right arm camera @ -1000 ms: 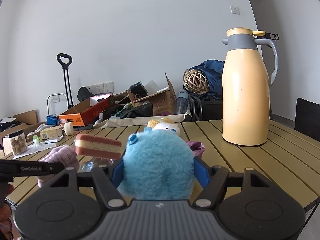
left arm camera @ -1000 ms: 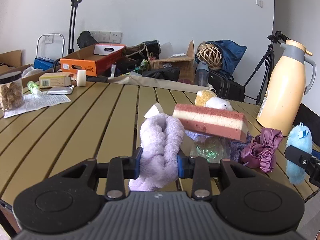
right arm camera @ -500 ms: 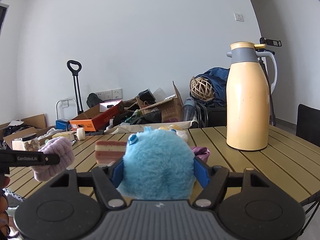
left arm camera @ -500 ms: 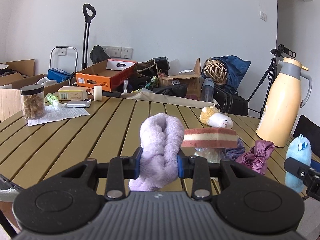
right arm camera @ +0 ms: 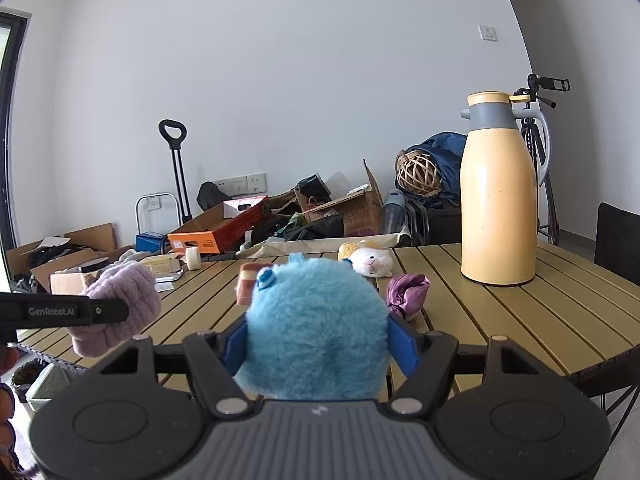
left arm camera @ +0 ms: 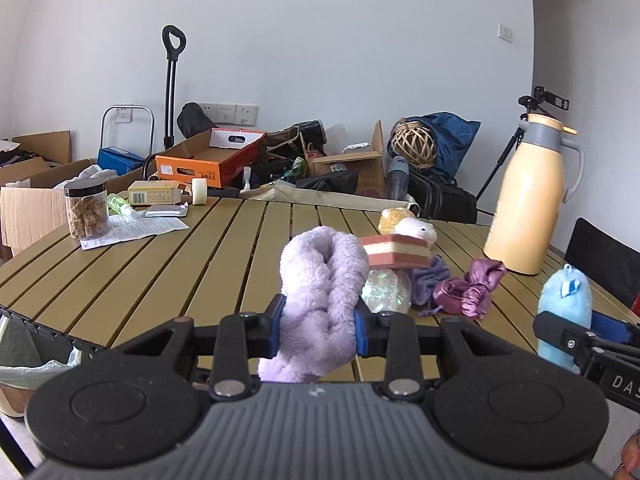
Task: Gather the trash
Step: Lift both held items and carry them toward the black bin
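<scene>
My left gripper (left arm camera: 319,330) is shut on a fluffy lilac cloth (left arm camera: 320,300), held above the near edge of the slatted table (left arm camera: 160,272). In the right wrist view the same lilac cloth (right arm camera: 120,304) hangs at the left. My right gripper (right arm camera: 318,344) is shut on a fluffy blue plush toy (right arm camera: 316,328); the blue plush toy (left arm camera: 564,312) also shows at the right of the left wrist view. On the table remain a pink and white sponge (left arm camera: 396,254), a crumpled clear wrapper (left arm camera: 386,292), a purple satin cloth (left arm camera: 468,290) and a small plush animal (left arm camera: 408,226).
A tall yellow thermos jug (left arm camera: 528,204) stands at the table's right. A jar of snacks (left arm camera: 87,210), papers, a box and a tape roll (left arm camera: 199,191) lie at the far left. A lined bin (left arm camera: 24,376) sits below the table's left edge. Cardboard boxes and bags crowd the floor behind.
Both grippers have drawn back from the table and risen slightly, each keeping its item. The table's near edge and the bin at the lower left have come into view.
</scene>
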Tool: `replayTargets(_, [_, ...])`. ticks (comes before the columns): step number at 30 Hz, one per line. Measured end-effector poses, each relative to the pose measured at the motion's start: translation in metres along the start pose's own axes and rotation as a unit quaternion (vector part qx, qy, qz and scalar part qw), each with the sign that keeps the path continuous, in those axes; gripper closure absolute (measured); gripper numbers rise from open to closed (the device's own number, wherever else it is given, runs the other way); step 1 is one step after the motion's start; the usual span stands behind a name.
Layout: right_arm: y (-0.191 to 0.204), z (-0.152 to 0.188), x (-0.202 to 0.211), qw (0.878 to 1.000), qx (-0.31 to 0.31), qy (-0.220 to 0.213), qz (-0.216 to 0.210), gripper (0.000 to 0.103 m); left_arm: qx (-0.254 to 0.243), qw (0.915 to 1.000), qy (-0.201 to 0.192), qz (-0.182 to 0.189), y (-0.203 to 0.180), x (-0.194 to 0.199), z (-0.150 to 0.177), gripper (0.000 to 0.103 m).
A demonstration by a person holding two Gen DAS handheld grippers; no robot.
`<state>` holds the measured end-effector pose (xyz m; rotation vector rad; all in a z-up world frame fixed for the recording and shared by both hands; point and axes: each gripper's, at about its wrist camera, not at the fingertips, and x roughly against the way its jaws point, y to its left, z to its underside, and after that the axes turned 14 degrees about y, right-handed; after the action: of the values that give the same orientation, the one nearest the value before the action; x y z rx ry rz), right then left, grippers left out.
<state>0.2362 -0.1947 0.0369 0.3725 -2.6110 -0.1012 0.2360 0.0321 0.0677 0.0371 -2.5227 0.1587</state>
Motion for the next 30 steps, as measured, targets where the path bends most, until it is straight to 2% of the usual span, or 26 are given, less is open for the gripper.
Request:
replayTargets(11, [0.008,0.021,0.041,1.000,0.014,0.025,-0.006,0.034,-0.036,0.9991,0.003,0.022,-0.017,0.047,0.039,0.070])
replayTargets(20, [0.016,0.051,0.049,0.997,0.016,0.071,-0.011,0.034,-0.062,0.9970,0.038,0.026,-0.019,0.057,0.078,0.070])
replayTargets(30, [0.018,0.080,0.043,0.992,0.013,0.122,-0.015,0.034,-0.074,0.9924,0.094,0.026,-0.017,0.044,0.118,0.070])
